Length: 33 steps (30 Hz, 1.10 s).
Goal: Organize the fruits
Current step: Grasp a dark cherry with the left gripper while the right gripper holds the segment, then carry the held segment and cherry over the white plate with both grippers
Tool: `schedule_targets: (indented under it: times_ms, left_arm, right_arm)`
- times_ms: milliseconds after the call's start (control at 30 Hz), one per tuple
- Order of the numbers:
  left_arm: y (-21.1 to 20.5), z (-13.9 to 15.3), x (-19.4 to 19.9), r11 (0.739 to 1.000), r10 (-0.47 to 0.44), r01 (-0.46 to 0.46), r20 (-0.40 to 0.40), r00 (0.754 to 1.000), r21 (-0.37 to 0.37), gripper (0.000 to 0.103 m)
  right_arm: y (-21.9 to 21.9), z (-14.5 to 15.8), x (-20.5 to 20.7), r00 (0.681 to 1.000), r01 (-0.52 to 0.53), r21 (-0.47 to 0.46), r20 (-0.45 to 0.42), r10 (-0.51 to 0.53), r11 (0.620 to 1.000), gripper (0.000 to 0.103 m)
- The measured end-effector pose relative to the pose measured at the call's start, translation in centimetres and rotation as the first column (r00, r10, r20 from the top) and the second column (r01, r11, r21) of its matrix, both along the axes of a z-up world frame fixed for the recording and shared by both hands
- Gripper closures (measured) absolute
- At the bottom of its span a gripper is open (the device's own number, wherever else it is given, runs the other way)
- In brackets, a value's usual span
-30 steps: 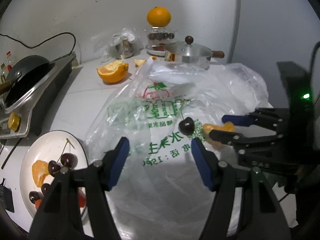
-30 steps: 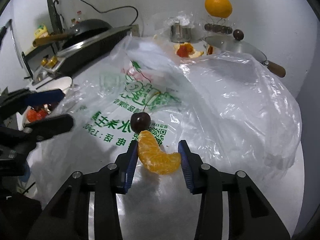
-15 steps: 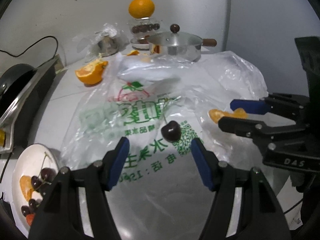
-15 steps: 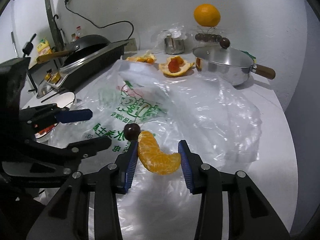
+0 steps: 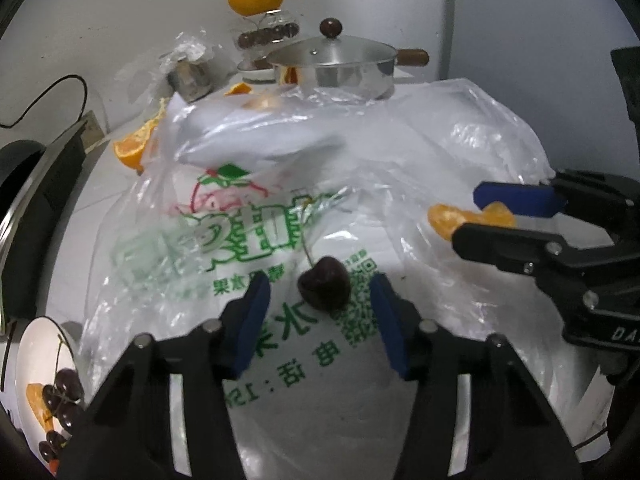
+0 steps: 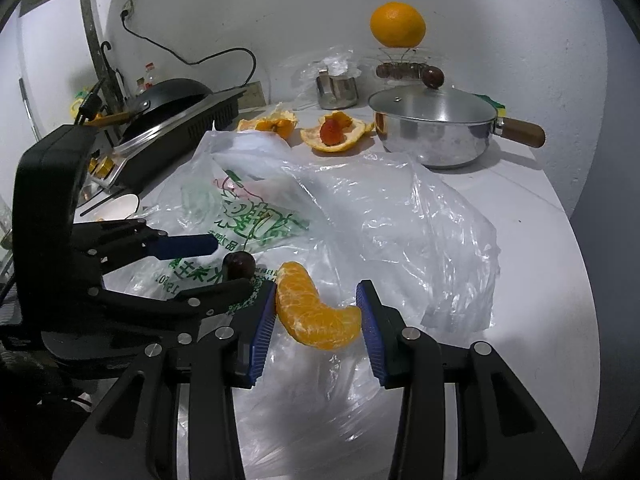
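A dark red cherry (image 5: pixel 325 289) with a stem lies on a printed plastic bag (image 5: pixel 248 240). My left gripper (image 5: pixel 319 280) straddles it with its jaws closing; a gap still shows on each side of the cherry. In the right wrist view the cherry (image 6: pixel 239 264) sits between the left gripper's (image 6: pixel 228 266) blue pads. Just right of it, my right gripper (image 6: pixel 316 292) is shut on a peeled orange segment (image 6: pixel 316 316), held above the bag (image 6: pixel 400 220). The left wrist view shows that right gripper (image 5: pixel 466 216) and segment (image 5: pixel 444 218) at the right.
A white plate (image 5: pixel 36 344) with cherries and an orange segment sits at the lower left. At the back stand a lidded steel pot (image 6: pixel 432 128), a whole orange (image 6: pixel 397 24) on a glass stand, orange peels (image 6: pixel 332 136), and a stove with a black pan (image 6: pixel 180 120).
My left gripper moved down and forward until the cherry lay between its fingers, and its jaws narrowed. The right gripper drifted slightly, still holding the orange segment.
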<state>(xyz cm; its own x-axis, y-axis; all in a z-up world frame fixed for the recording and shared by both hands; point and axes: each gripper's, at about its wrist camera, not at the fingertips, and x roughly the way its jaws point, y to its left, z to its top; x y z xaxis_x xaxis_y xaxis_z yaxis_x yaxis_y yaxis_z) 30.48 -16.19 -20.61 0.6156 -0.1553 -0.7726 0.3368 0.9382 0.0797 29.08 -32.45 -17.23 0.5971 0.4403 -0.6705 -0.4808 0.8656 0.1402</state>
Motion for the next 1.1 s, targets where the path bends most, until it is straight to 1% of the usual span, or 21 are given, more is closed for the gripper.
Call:
schedule_targets:
  times_ms: [33,67,133,200,267,500,800,1100]
  left_arm:
    - [0.0,-0.1,0.1,1.0,-0.001,0.001,-0.001,1.0,0.0,0.053]
    - [0.0,-0.2,0.2,1.0,-0.004,0.004,-0.005,1.0,0.0,0.058]
    - [-0.1,-0.5,0.4,1.0,-0.009,0.009,-0.012,1.0,-0.002,0.06]
    - [-0.2,-0.8,0.6,1.0,-0.019,0.019,-0.021,1.0,-0.002,0.071]
    - [-0.2,-0.9,0.6,1.0,-0.023,0.023,-0.017,1.0,0.002,0.073]
    - [0.2,-0.4,0.0,0.999,-0.032,0.031,-0.007,0.999,-0.018,0.074]
    - [1.0,2.4,-2.1,0.998,-0.045,0.048,0.053,0.998,-0.049,0.074]
    - [3.1,4.7,-4.6,0.997,-0.032,0.039,0.104,0.994,-0.072,0.074]
  right_arm:
    - [0.0,0.0,0.1,1.0,-0.001,0.001,0.0,0.001,1.0,0.06]
    - [0.0,-0.1,0.1,1.0,-0.002,0.002,0.0,0.002,1.0,0.06]
    - [0.0,-0.1,0.1,1.0,-0.003,0.004,0.0,0.003,1.0,0.06]
    - [0.0,-0.1,0.2,1.0,-0.006,0.005,0.0,0.006,1.0,0.06]
    - [0.1,-0.1,0.1,1.0,-0.009,0.004,0.001,0.009,1.0,0.06]
    - [0.6,0.2,-0.2,1.0,-0.01,-0.005,0.007,0.01,1.0,0.06]
    - [2.0,1.3,-1.4,0.999,-0.02,-0.022,0.026,0.021,1.0,0.06]
    - [4.0,2.5,-2.9,0.998,-0.038,-0.036,0.052,0.04,0.999,0.06]
